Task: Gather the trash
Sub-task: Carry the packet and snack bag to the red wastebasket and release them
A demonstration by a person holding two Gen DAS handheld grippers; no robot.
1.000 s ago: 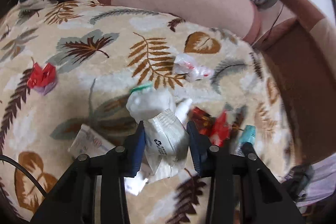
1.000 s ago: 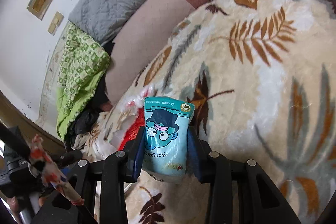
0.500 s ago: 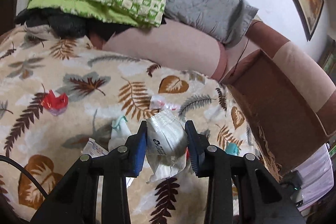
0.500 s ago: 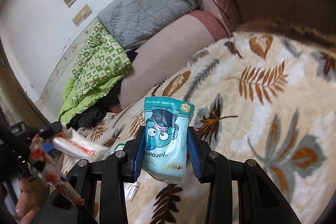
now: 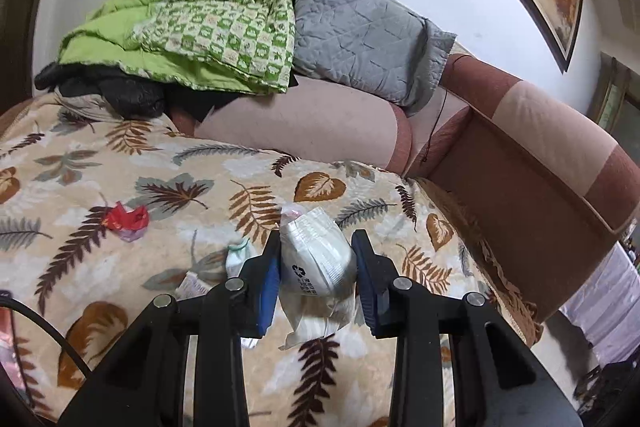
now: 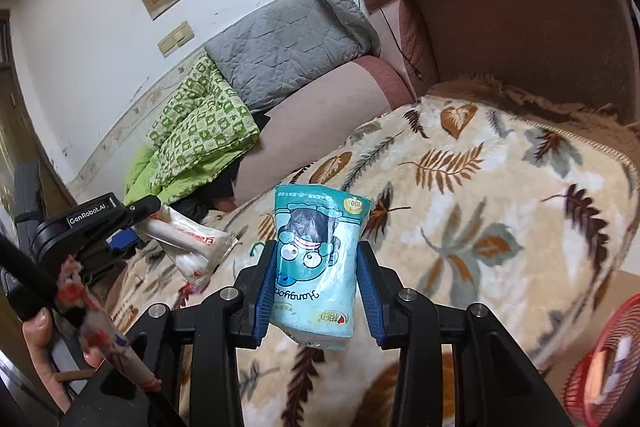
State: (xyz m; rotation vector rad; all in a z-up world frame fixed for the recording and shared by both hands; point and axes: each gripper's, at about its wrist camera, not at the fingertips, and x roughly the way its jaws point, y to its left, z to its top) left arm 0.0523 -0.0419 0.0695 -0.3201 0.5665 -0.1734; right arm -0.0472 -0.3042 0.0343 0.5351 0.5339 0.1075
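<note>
Currently both grippers are loaded and lifted off the leaf-print plush blanket [image 5: 120,163].

Left gripper [image 5: 316,267] pinches a crumpled white plastic wrapper with a recycling mark [image 5: 316,259], jaws closed on its middle, loose tail hanging below. On the blanket: a red crumpled wrapper [image 5: 127,219] at 9 o'clock from the jaws, a small white-and-green scrap [image 5: 237,259] just beside the left finger, and a flat printed packet [image 5: 192,285] near it at 8 o'clock.

Right gripper [image 6: 316,279] is clamped on a teal cartoon-print snack bag [image 6: 318,259], held upright-ish, print inverted. A red wire-mesh basket [image 6: 592,367] sits at 4 o'clock, low at the frame edge, and looks like the drop point.

Risks:
- White wrapper is slick and gripped on a soft bulge, so it could slip out on a fast swing.
- Snack bag is puffy; squeeze may let it squirt upward.
- Both hands heading for one basket could collide.
- Basket is at the fisheye edge, so a release could miss.
</note>
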